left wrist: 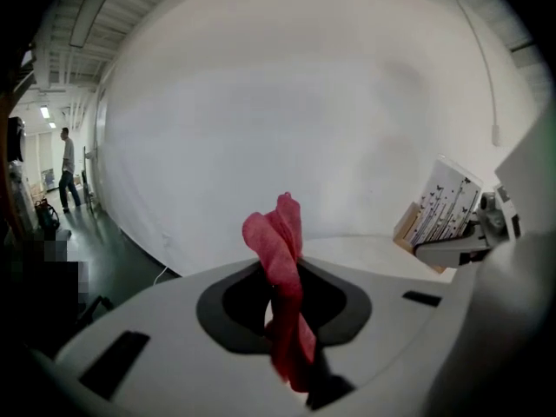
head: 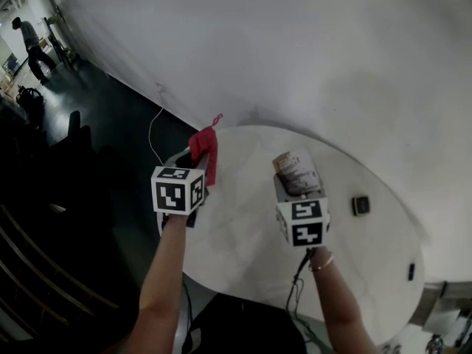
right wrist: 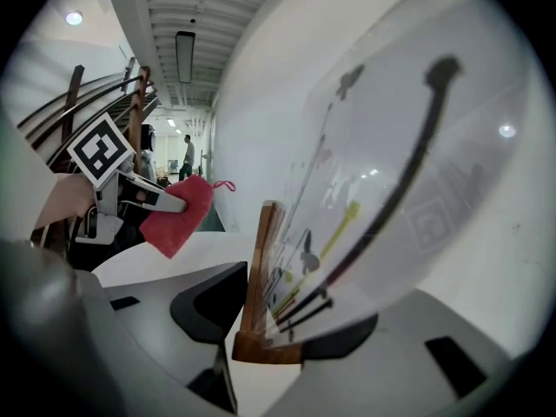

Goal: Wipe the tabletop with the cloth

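Note:
A red cloth (head: 204, 147) is pinched in my left gripper (head: 199, 161), held over the left rim of the round white table (head: 243, 234). In the left gripper view the cloth (left wrist: 280, 259) stands up between the shut jaws. My right gripper (head: 296, 186) is shut on a clear display stand (head: 295, 169) with a printed card and a wooden base (right wrist: 257, 268), lifted above the table's middle. From the right gripper view, the left gripper's fingers (right wrist: 149, 196) and the cloth (right wrist: 178, 214) show at left, level with the stand.
A small dark object (head: 360, 205) lies on the table's right part, another (head: 411, 271) near its right edge. A white curved wall (head: 295, 43) runs behind the table. A cable (head: 153, 133) lies on the dark floor at left. A person (head: 31, 44) stands far off.

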